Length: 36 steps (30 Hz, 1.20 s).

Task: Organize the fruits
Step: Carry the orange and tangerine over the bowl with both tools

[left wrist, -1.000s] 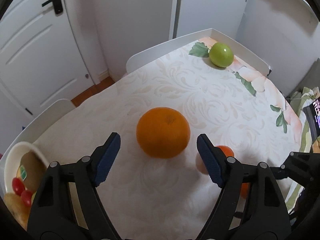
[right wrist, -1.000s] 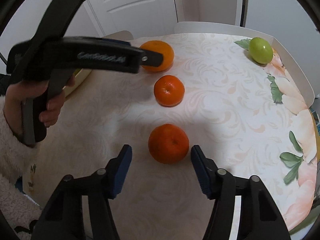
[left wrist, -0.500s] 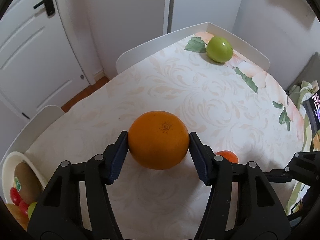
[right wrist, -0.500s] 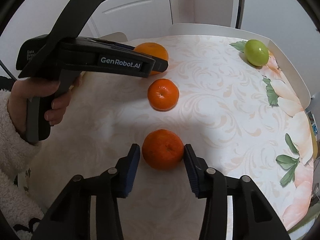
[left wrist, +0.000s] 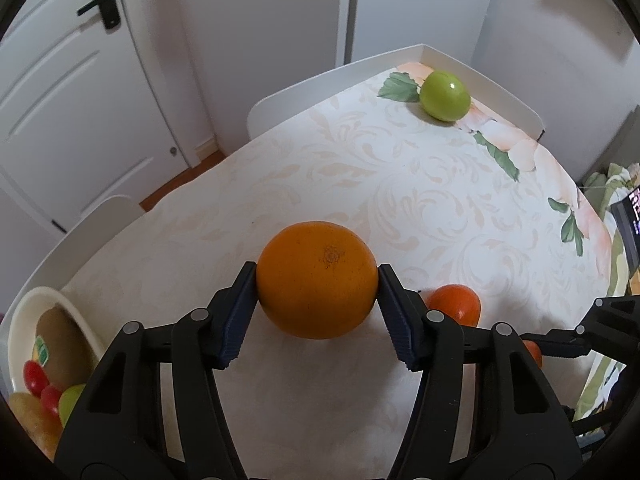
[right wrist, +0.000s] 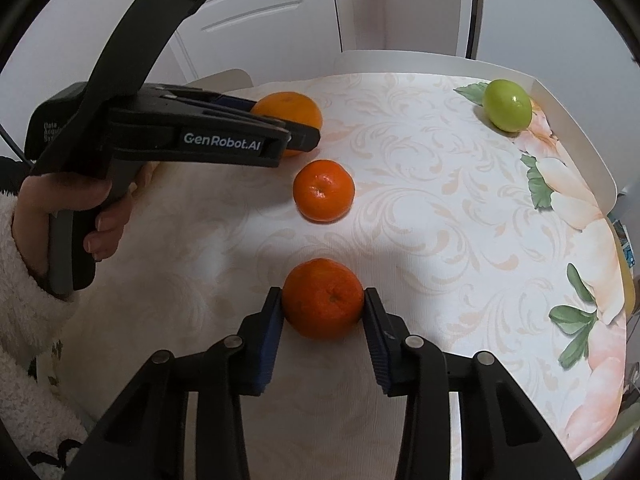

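The table (left wrist: 400,184), under a pale scroll-patterned cloth with a raised white rim, carries the loose fruit, and the cream bowl (left wrist: 24,312) at its near-left edge, already holding kiwis, cherry tomatoes and something green, looks like where the fruit is being gathered. The big orange (left wrist: 316,280) sits toward the left-middle of the cloth, pinched at its widest part between the blue pads of the left gripper (left wrist: 316,300), which makes sense for a round thing that would squirt out of an off-centre hold. The right gripper (right wrist: 323,312) has its pads pressed on either side of the near tangerine (right wrist: 323,298), close to the near edge. Whether either fruit has left the cloth I cannot tell. The green apple (right wrist: 507,105) lies alone in the far-right corner against the rim, untouched. A second tangerine (right wrist: 324,190) rests free between the two held fruits.

The left wrist view alone shows the bowl and its contents; it hides most of the second tangerine behind its own right finger. The right wrist view alone shows the line of three orange fruits, the person's left hand (right wrist: 80,208) in a fleecy sleeve on the grip, and the left gripper side-on
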Each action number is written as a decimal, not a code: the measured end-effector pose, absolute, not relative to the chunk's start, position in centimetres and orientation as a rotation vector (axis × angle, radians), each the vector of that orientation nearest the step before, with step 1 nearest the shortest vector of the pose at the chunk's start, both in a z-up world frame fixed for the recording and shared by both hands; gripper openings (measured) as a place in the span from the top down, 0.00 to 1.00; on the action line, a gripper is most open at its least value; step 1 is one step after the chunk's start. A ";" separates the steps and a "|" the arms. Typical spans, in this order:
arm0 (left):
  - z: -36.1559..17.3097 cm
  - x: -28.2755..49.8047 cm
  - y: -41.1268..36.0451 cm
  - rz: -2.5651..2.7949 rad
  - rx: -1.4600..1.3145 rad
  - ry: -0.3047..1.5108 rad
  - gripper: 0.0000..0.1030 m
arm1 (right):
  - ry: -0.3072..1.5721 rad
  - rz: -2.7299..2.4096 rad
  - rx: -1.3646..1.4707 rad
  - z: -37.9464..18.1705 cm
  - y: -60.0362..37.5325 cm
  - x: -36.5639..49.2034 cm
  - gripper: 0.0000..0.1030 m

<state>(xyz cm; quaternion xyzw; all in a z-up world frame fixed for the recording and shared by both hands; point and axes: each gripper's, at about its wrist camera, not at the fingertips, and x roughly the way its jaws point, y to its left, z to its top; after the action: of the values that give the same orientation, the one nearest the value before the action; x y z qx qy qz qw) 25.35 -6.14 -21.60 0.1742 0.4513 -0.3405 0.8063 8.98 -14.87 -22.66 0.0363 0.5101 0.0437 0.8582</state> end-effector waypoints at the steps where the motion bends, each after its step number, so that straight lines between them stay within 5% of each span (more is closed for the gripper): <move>1: -21.4 25.3 -5.9 -0.724 0.368 0.963 0.38 | 1.067 0.094 0.077 -22.5 -14.9 8.9 0.65; 24: -11.1 21.1 4.5 -0.445 0.152 0.867 0.38 | 0.936 0.288 -0.060 -12.8 -11.7 10.8 0.65; 36: -10.6 17.9 13.6 -0.179 0.033 0.878 0.38 | 0.895 0.505 -0.147 -10.8 -6.2 14.5 0.65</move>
<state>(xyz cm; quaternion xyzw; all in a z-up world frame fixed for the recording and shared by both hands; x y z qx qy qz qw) 17.92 13.62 -10.55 0.0161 0.4245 -0.0867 0.9011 14.48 -6.18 -10.79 -0.0702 0.4279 0.2412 0.8682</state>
